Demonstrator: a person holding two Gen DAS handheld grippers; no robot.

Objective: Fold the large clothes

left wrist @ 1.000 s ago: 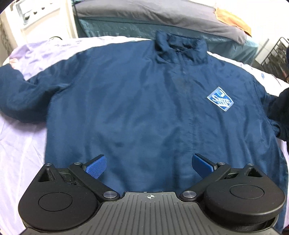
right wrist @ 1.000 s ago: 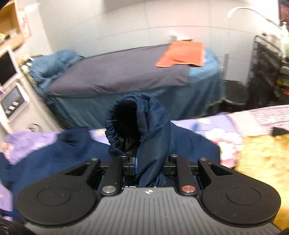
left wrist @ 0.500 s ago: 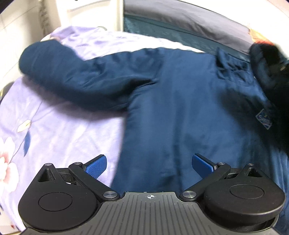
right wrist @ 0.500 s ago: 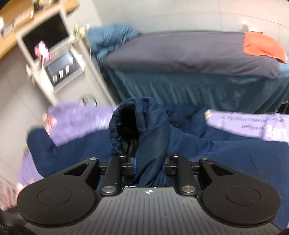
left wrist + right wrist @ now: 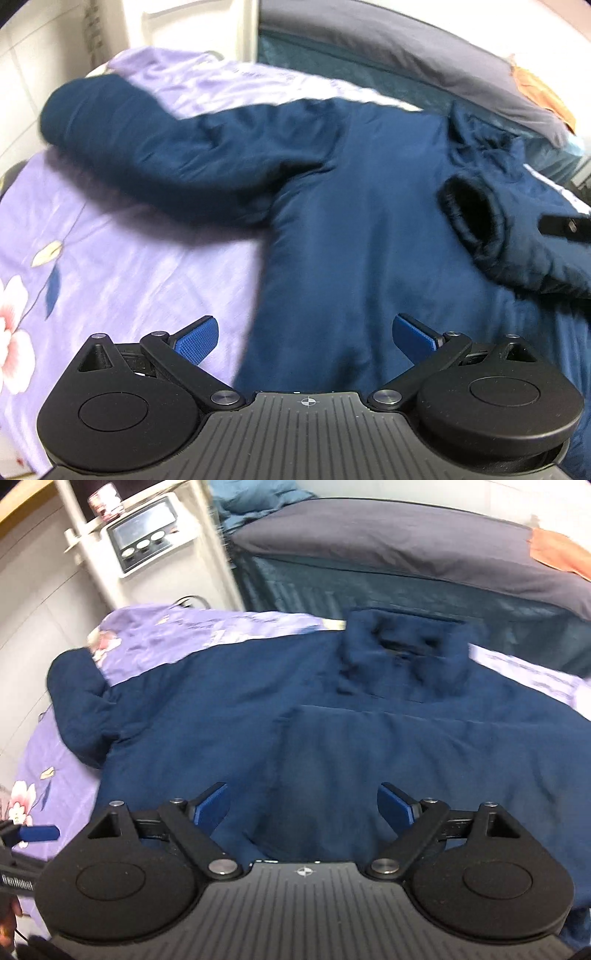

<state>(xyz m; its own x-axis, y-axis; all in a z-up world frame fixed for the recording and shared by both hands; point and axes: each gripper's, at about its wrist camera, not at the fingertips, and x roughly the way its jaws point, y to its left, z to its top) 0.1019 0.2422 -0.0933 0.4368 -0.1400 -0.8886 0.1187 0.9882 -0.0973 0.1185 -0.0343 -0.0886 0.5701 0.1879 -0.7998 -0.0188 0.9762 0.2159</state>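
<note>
Left wrist view shows your left tongs (image 5: pixel 302 338) wide open, with nothing between the 2 blue pads (image 5: pixel 195 338). Below and ahead of them the navy jacket (image 5: pixel 369 229) lies spread on the bed, over a lilac sheet (image 5: pixel 110 258) with flower print. The side edge of the jacket runs just ahead of the left pad, so the left pad hangs over the sheet and the right pad over the jacket body. 1 sleeve (image 5: pixel 155 147) stretches far ahead and to the left of these tongs, across the sheet. The other sleeve is folded over the chest, ahead and to the right, with its dark cuff opening (image 5: pixel 472 214) facing you. The collar (image 5: pixel 480 136) is far ahead on the right.

In the right wrist view, your right tongs (image 5: pixel 303 806) are opening and already stand wide; no cloth is pinched between the pads (image 5: pixel 397 806), and the jacket (image 5: pixel 332 738) lies under and ahead of them. The folded sleeve (image 5: pixel 406 746) lies ahead of these tongs, across the jacket front. The collar (image 5: pixel 406 653) is straight ahead, further away. At the left edge of this view you see a blue pad of the left tongs (image 5: pixel 38 832), over the sheet (image 5: pixel 55 775). Beyond the jacket stands a second bed with a grey cover (image 5: pixel 388 535), and to the far left a white device with a screen (image 5: pixel 142 541).
</note>
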